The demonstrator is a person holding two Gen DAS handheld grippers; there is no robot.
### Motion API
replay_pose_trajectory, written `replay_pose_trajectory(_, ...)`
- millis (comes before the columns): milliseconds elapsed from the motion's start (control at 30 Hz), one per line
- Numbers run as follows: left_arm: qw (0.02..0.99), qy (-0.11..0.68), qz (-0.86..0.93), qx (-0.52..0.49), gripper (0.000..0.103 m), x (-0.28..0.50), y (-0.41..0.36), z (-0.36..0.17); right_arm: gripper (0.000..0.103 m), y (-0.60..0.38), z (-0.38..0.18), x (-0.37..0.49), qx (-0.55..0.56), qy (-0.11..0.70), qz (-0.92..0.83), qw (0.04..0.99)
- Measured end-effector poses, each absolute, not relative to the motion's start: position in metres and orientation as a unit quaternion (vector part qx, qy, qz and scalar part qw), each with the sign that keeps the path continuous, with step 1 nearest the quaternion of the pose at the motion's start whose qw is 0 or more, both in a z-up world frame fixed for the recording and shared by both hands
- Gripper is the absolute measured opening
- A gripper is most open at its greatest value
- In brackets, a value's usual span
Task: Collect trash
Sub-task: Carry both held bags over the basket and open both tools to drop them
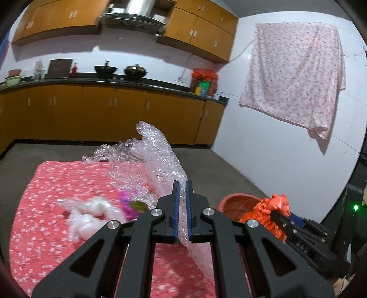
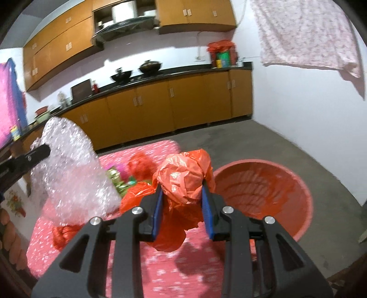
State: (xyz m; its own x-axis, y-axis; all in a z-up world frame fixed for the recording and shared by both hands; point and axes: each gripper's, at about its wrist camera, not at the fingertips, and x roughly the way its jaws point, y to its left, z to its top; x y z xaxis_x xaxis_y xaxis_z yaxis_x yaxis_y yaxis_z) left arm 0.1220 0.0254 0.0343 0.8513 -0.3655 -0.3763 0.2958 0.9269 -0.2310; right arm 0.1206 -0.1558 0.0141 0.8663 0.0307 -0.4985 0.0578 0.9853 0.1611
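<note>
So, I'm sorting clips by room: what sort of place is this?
Most likely a home kitchen: orange cabinets under a dark countertop, woks on it, and a range hood above.

Table covered by pink floral cloth [image 1: 45, 183]. Lying on it: crumpled white plastic wad [image 1: 87, 213], magenta and green wrapper scraps [image 1: 133, 205], crumpled orange bag [image 2: 140, 166] toward far edge, another orange wad [image 2: 62, 236] at near left. Red plastic basin [image 2: 305, 206] at right edge of table; whether on it or beside it, cannot tell
</note>
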Motion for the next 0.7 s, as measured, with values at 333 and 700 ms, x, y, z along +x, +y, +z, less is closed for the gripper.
replay_pose_trajectory(333, 0.942, 0.223, -0.242, -0.067, 0.005, 0.133, -0.044, 0.030, 0.030, -0.227, 0.017, 0.118, 0.096, 0.248, -0.072, 0.961)
replay_pose_trajectory(700, 0.925, 0.242, -0.292, -0.035, 0.005, 0.148, -0.108, 0.013, 0.030, -0.275, 0.004, 0.128, 0.105, 0.253, -0.110, 0.955)
